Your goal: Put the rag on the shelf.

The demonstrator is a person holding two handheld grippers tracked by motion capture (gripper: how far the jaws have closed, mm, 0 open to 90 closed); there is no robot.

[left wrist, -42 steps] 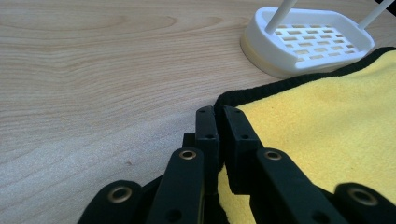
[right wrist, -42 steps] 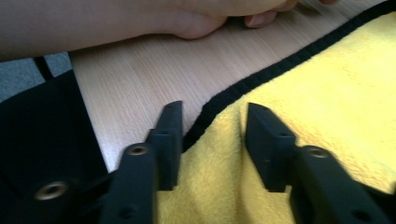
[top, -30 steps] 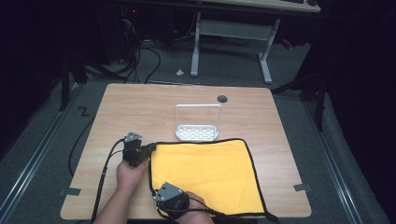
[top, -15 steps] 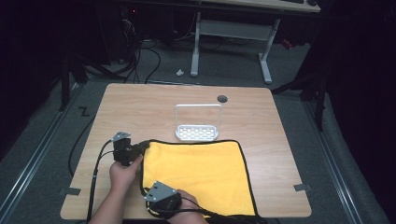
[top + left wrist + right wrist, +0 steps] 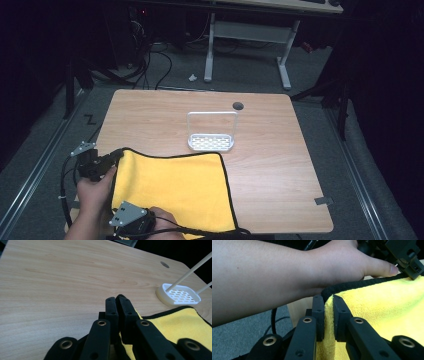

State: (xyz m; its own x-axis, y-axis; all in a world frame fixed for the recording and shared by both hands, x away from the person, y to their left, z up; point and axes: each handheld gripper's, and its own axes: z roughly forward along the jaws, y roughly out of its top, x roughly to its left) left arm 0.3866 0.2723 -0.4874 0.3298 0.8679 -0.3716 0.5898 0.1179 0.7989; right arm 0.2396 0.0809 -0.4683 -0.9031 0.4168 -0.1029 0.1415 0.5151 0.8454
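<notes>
Presently, the yellow cloth [image 5: 172,190] with black edging lies spread across the lower centre-left of the high view, on the near part of the wooden table [image 5: 280,170], its bottom edge reaching the table's front edge. The left gripper [image 5: 116,155], at the lower left of the high view, is closed on the cloth's upper-left corner; in the left gripper view its jaws meet with the black hem pinched between them at frame centre. The right gripper [image 5: 131,223], at the bottom of the high view with a grey plate on top, grips the cloth's lower-left edge; in the right gripper view the jaws stand narrowly apart with yellow fabric and hem clamped between them. The left hand [image 5: 342,262] fills the upper part of that view. Above the cloth, apart from it, a white perforated tray [image 5: 211,142] with an upright wire handle sits mid-table. A dark round hole [image 5: 238,106] marks the tabletop beyond it.
</notes>
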